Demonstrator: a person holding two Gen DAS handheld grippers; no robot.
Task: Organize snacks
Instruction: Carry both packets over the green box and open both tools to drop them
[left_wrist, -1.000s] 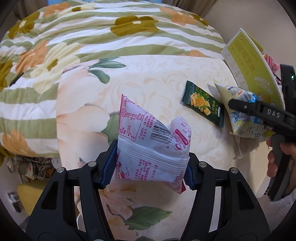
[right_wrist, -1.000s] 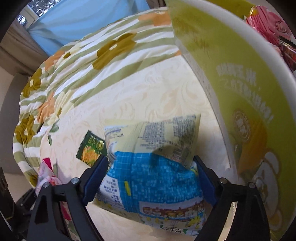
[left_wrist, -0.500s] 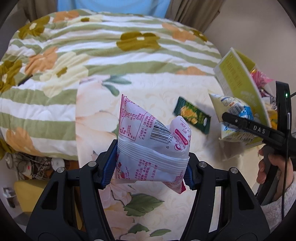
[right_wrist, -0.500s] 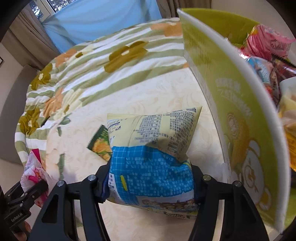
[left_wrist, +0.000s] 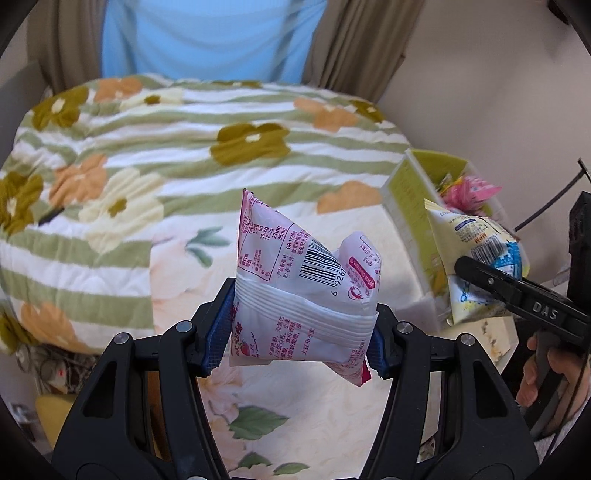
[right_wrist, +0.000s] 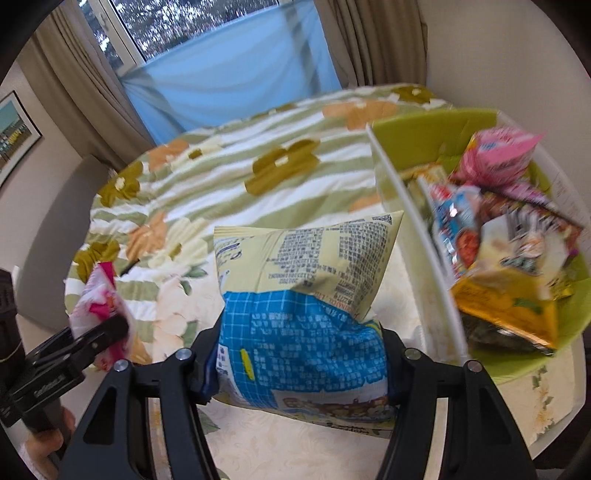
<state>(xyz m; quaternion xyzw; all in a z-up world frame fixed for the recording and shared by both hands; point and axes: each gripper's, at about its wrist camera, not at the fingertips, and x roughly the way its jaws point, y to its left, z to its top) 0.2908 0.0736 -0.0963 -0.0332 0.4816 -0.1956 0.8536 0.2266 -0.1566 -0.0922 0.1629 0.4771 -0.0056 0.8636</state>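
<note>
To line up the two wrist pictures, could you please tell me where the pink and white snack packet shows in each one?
Left wrist view: the pink and white snack packet sits centre, clamped in the left gripper.
Right wrist view: the packet is at the left edge, in that same gripper.
Shared landmark: the green snack box.

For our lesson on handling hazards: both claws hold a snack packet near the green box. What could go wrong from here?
1. The pink and white packet is pinched only at its lower end by the left claw; it might slip out.
2. The green box is already heaped; the blue and yellow packet in the right claw might slide off.
</note>
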